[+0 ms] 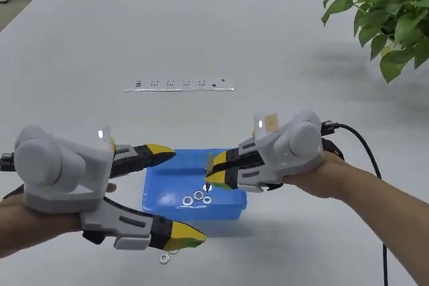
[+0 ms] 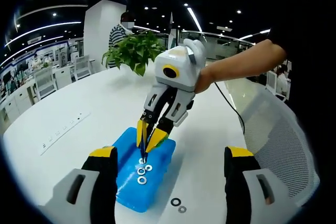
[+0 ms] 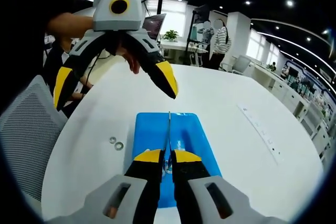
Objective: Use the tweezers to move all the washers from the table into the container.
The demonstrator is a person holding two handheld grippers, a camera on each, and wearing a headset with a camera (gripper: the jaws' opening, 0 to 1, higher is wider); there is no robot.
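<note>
The job looks partly done. At least three washers (image 1: 198, 196) lie inside the blue container (image 1: 167, 179), bunched toward its front wall. Two more washers (image 1: 165, 257) lie on the table (image 1: 268, 51) just outside that front wall, on the person's side, close together (the left gripper view shows them as a neat pair beside the container's near corner). These two appear to be what is left to move.

The right gripper (image 1: 218, 173) hangs over the container, its jaws together and clamped on the tweezers (image 3: 169, 124), whose thin tips point down into the container, right at the washers there. Whether a washer is pinched in the tips is too small to tell, so this could be a drop-off in hand or one just finished.

The left gripper (image 1: 181, 194) holds nothing: its jaws stand wide apart, one above the container's left edge and the other in front of the container, above the two loose washers.
</note>
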